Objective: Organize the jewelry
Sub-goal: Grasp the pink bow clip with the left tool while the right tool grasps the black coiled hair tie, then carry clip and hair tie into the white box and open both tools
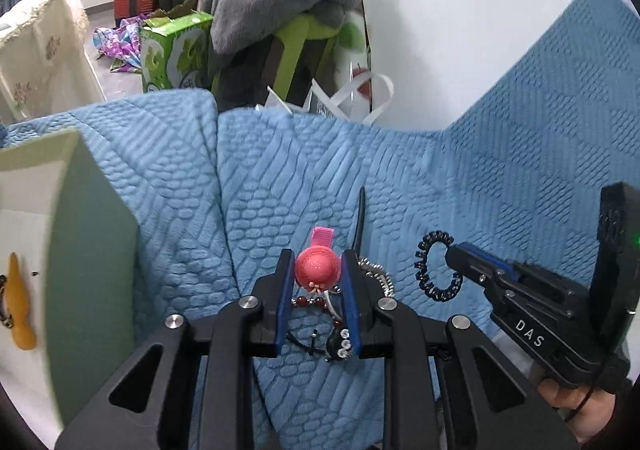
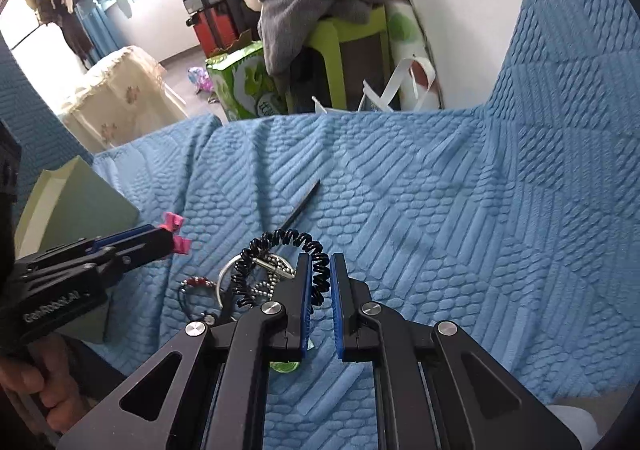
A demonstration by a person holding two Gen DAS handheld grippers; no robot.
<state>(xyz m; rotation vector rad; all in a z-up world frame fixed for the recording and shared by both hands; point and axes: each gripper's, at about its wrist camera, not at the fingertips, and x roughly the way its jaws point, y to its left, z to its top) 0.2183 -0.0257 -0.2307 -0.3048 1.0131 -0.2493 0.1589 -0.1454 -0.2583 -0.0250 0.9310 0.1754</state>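
Both grippers are loaded and lifted clear of the blue quilted cover (image 1: 500, 154). Left gripper (image 1: 316, 270) is clamped on a pink hat-shaped hair clip (image 1: 317, 265), dome toward the camera, pink clip body (image 1: 322, 237) sticking out past the tips, long axis roughly in line with the fingers. Right gripper (image 2: 319, 270) is nearly pressed together, pinching one side of a black coiled hair tie (image 2: 280, 250); the rest of the loop hangs out left of the tips. Key relation: the open green box (image 1: 92, 210) sits left of both grippers, so the left hand is nearer and the right would have to reach across the pile, my read. Box contents: only an orange-yellow piece (image 1: 20, 310) visible on the white lining; the rest is out of frame. Still loose on the cover below the tips: red bead bracelet (image 1: 308, 302), ball chain (image 2: 264, 284), a silver ring (image 2: 230, 278), rhinestone piece (image 1: 344, 346), and a long black pin (image 2: 302, 206) lying diagonally, pointing away. Something green (image 2: 285, 366) under the right gripper, can't identify.
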